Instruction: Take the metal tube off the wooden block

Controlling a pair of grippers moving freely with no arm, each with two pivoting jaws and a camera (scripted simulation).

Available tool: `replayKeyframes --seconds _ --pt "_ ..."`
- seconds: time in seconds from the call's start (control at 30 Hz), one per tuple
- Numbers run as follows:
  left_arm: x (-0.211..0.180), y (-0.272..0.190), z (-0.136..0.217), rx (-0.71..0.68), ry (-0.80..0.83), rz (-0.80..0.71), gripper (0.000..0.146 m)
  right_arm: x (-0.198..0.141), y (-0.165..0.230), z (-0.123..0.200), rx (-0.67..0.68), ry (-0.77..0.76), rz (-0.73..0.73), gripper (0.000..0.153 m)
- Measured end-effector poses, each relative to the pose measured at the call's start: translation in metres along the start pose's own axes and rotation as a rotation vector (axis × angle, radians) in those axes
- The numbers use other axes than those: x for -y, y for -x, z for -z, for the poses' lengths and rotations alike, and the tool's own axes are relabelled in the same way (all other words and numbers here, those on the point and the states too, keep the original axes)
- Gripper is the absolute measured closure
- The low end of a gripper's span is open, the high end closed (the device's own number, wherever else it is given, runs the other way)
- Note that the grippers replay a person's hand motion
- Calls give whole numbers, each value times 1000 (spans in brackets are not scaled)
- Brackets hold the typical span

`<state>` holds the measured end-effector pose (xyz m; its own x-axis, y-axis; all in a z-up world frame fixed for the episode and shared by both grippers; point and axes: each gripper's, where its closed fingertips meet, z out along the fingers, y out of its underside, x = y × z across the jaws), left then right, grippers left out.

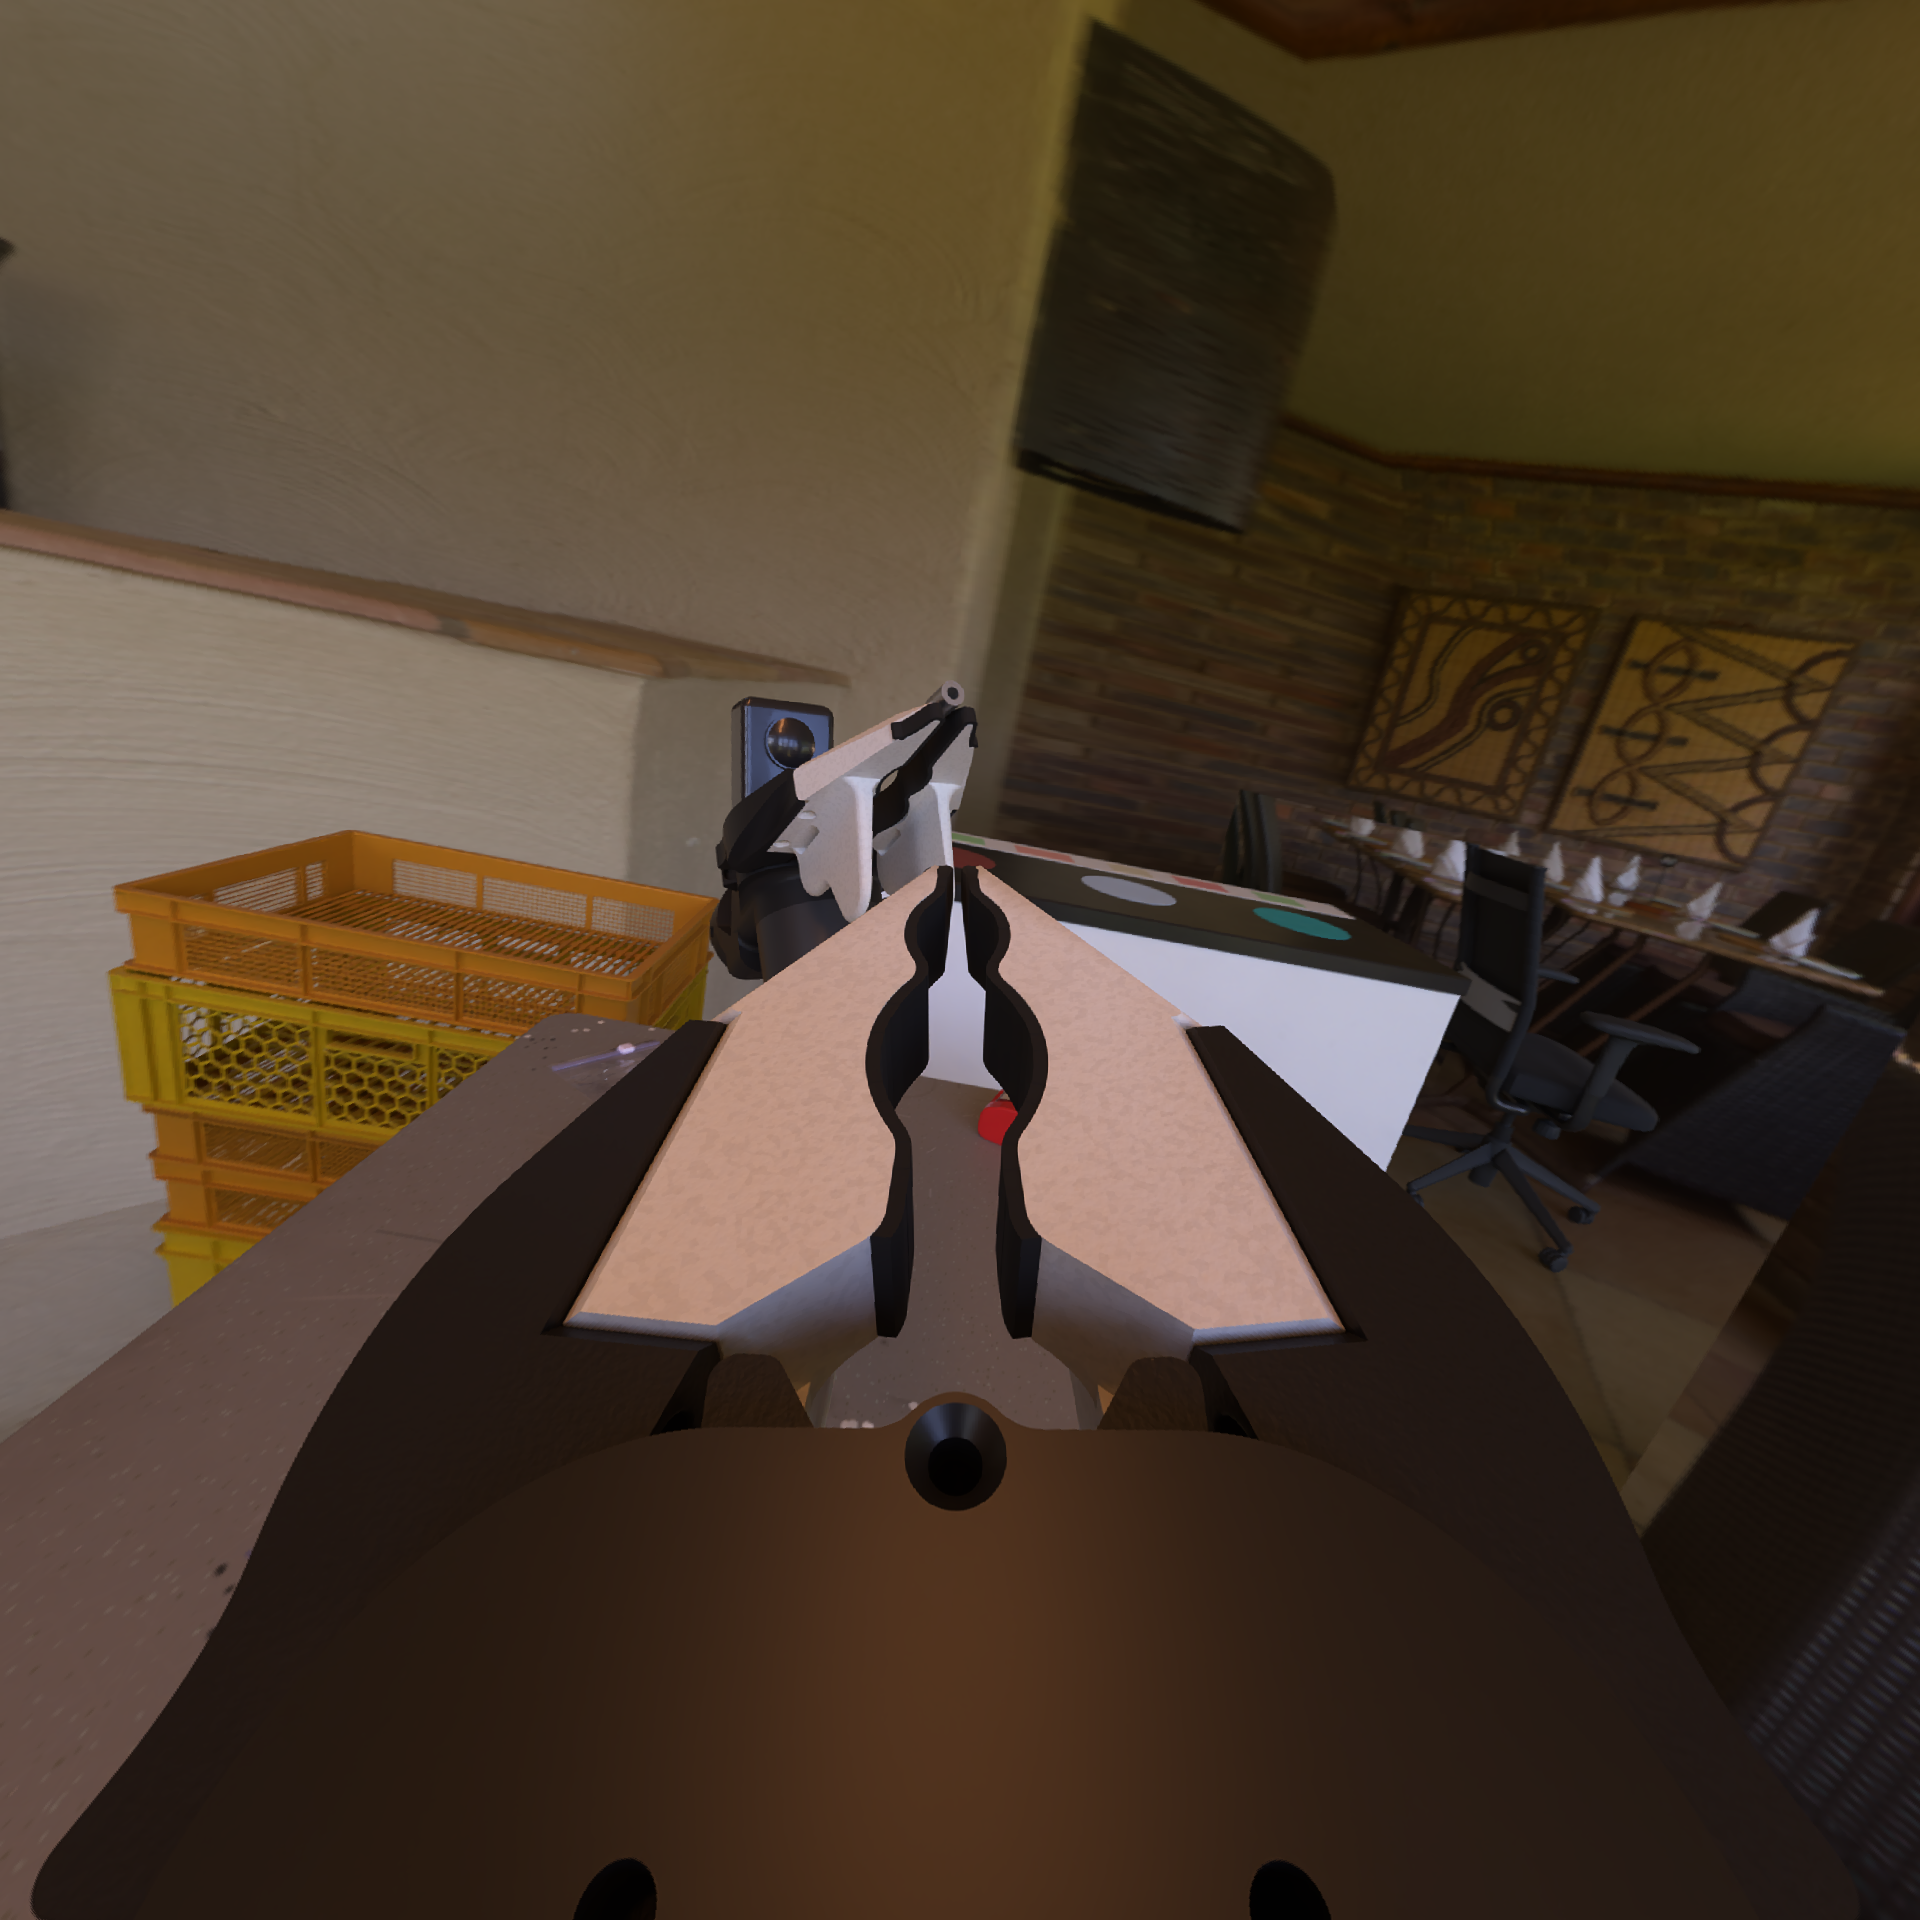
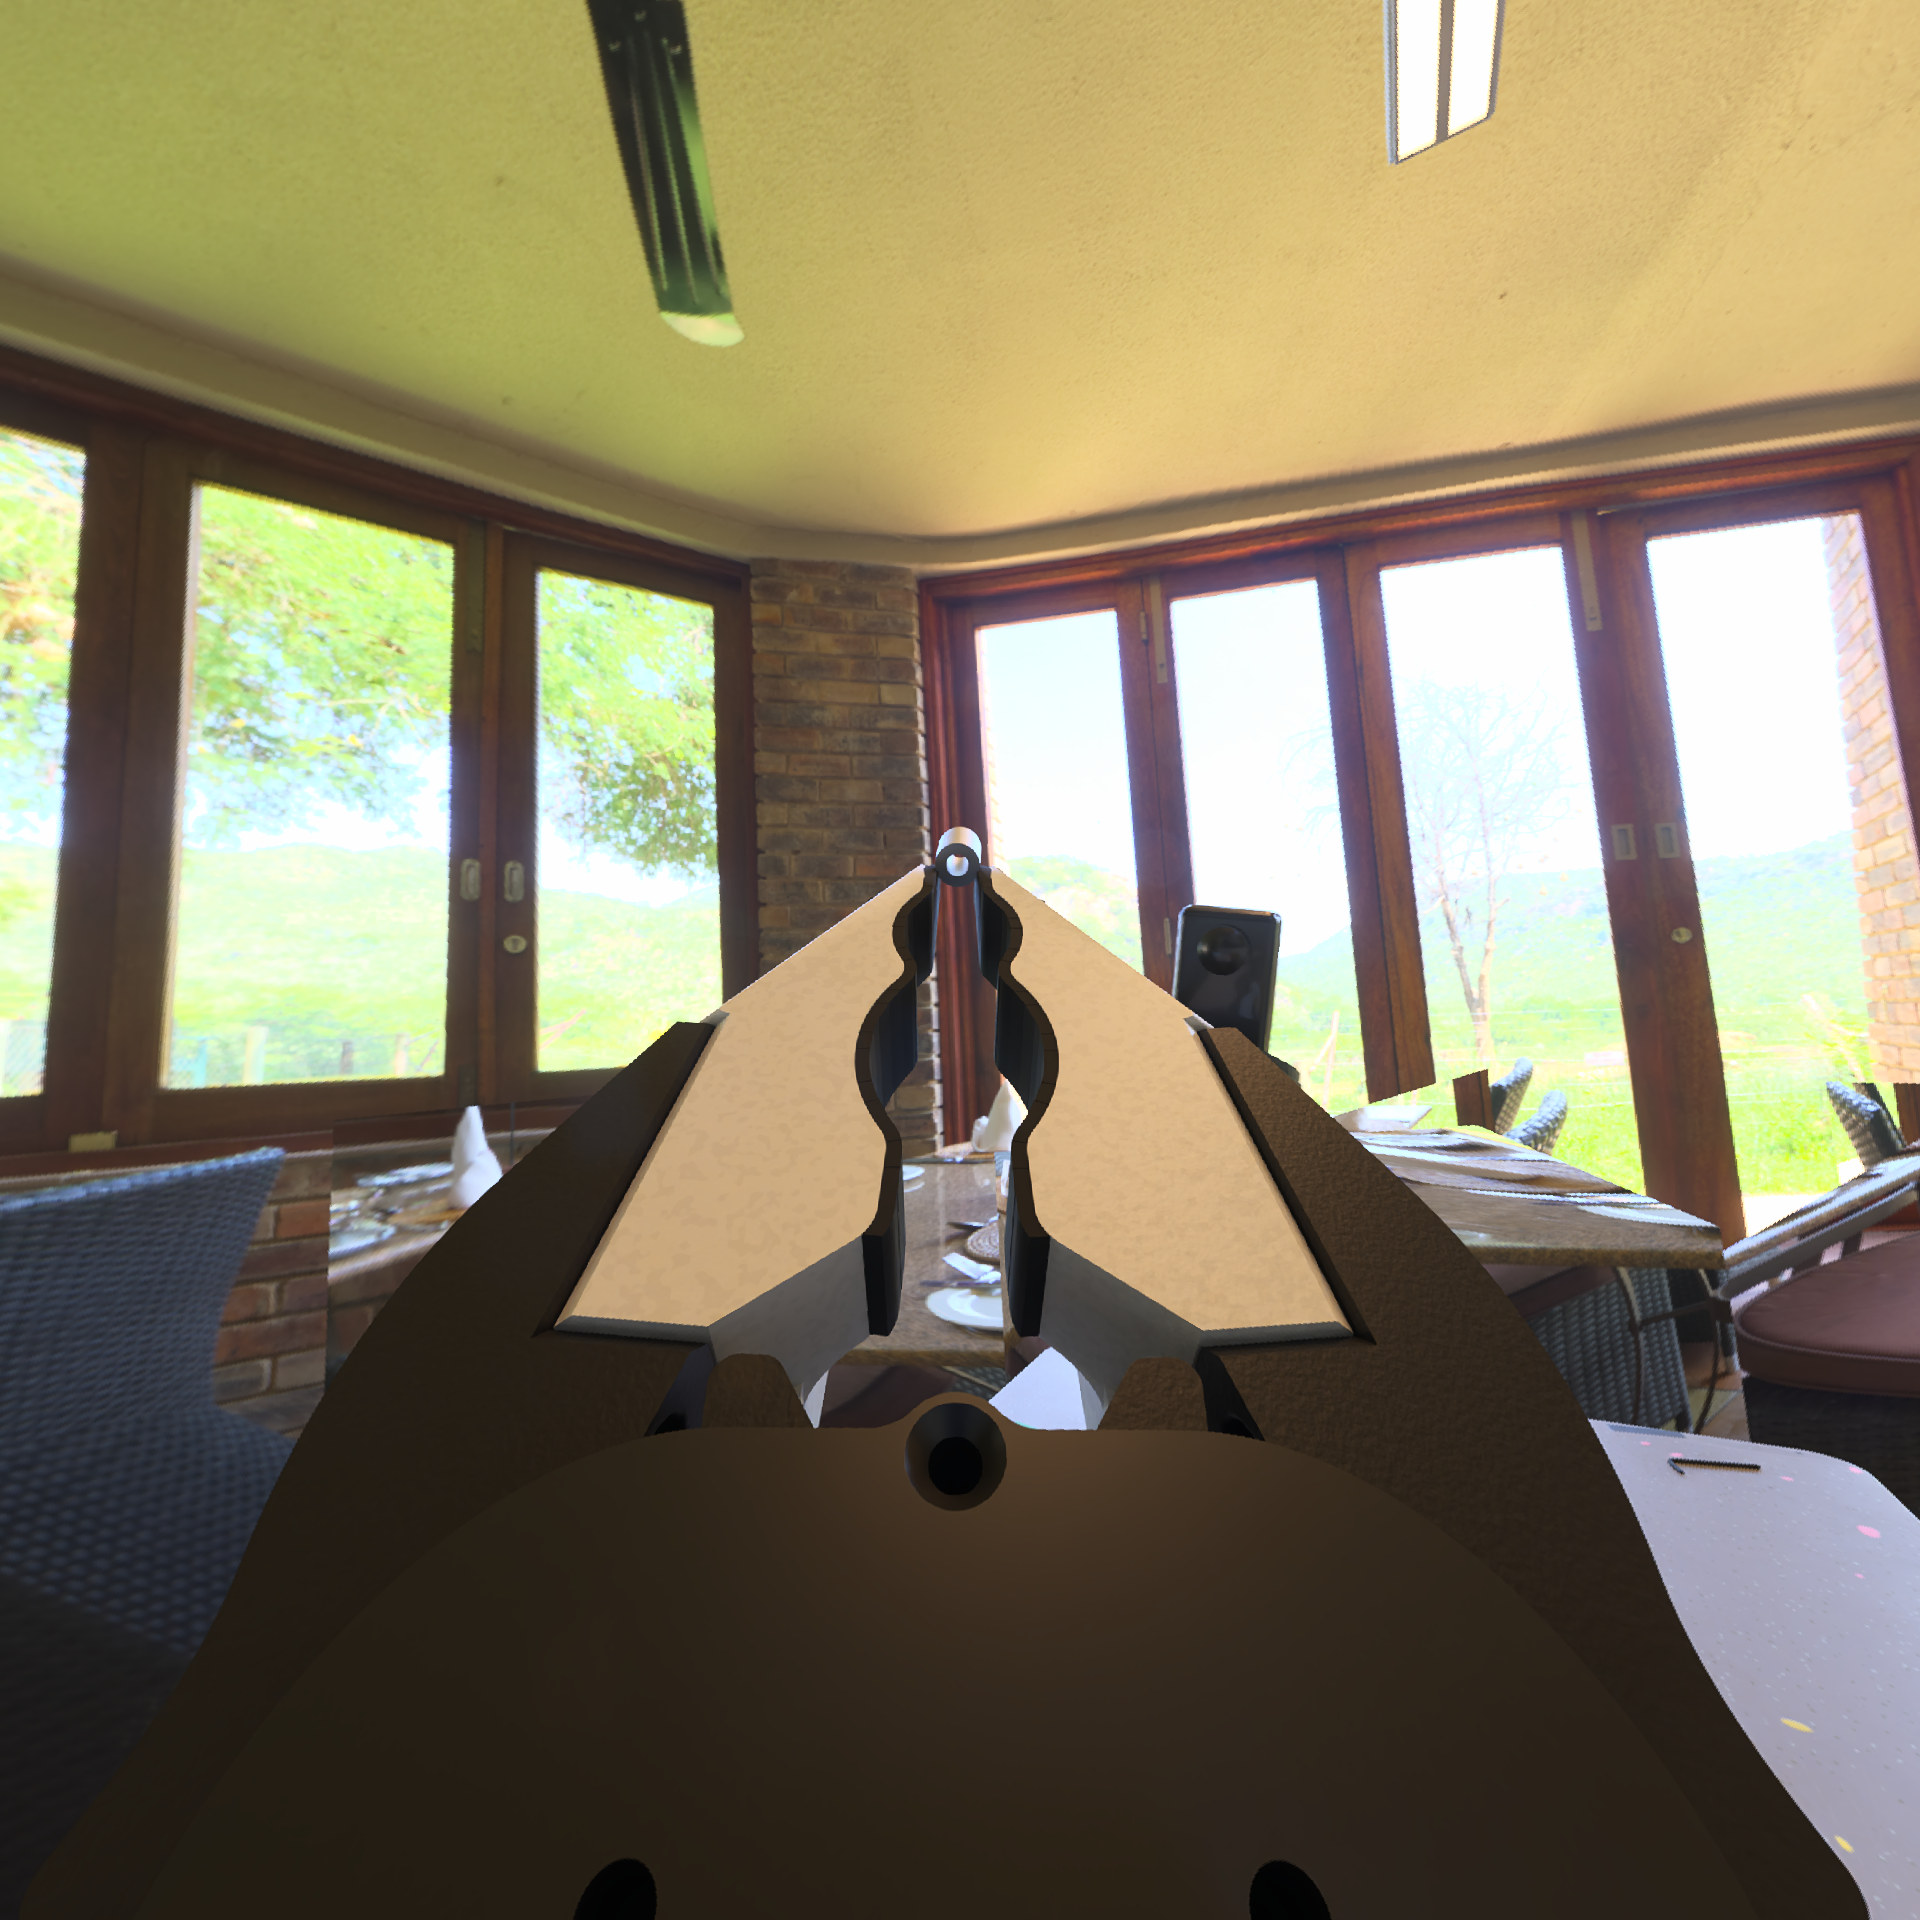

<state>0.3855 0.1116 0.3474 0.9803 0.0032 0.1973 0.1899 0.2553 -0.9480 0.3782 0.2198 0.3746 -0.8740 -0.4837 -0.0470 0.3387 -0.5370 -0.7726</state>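
In the right wrist view my right gripper (image 2: 956,871) is shut on a thin metal tube (image 2: 957,860), seen end-on as a small ring pinched at the very fingertips. It is held up in the air, facing the windows. In the left wrist view the same gripper (image 1: 940,727) shows farther off above the table's far edge, tilted up, with the tube (image 1: 950,694) sticking out of its tips. My left gripper (image 1: 956,881) is shut with nothing between its fingers, low over the brown-grey table (image 1: 312,1299). No wooden block shows clearly. A small red thing (image 1: 995,1124) shows between the left fingers.
A white box with a black top and coloured discs (image 1: 1226,966) stands ahead on the right. Orange and yellow crates (image 1: 395,977) are stacked on the left. A black box with a round lens (image 1: 781,744) stands behind the right gripper. An office chair (image 1: 1527,1049) stands on the right.
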Motion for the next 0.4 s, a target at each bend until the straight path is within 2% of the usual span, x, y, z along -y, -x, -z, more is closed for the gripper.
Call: replayKeyframes --seconds 0.13,0.4 --pt "-9 7 0 -34 6 49 145 -3 0 -2 -41 43 38 146" --pt "6 30 42 89 -96 61 145 -32 -29 -10 -226 177 88 146"
